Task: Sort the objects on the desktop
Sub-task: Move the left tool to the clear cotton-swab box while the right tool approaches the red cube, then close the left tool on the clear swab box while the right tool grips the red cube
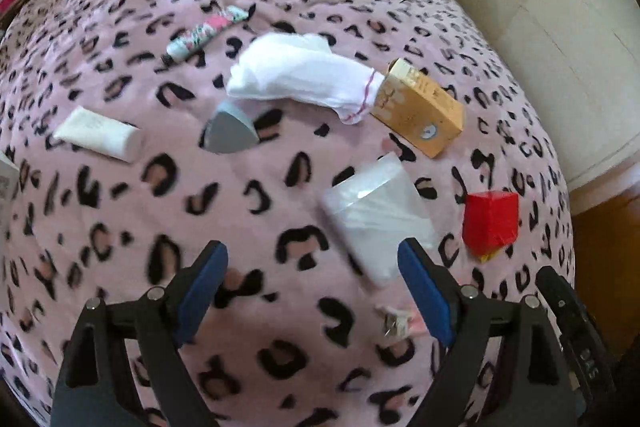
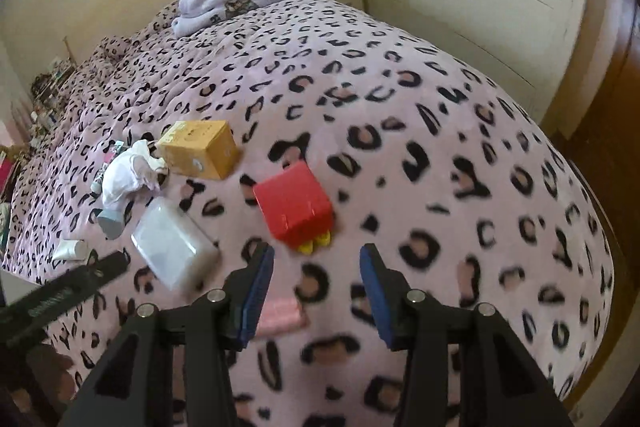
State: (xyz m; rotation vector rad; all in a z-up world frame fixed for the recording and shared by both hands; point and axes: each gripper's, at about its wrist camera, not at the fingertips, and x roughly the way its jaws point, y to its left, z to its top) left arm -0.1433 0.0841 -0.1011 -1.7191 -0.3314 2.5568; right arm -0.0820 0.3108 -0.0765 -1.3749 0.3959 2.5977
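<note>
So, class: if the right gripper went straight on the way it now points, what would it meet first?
Most likely the red box, lying just ahead of the open right gripper, slightly left of its centre line. Depth is unclear; it might instead graze past onto the leopard-print blanket.

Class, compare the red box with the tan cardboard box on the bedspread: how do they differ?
The red box is glossy and bright; the tan cardboard box is matte and printed. The red box lies nearer the right hand-held gripper; the tan one lies farther back, touching the white cloth. Both rest on the leopard-print bedspread, ungripped.
</note>
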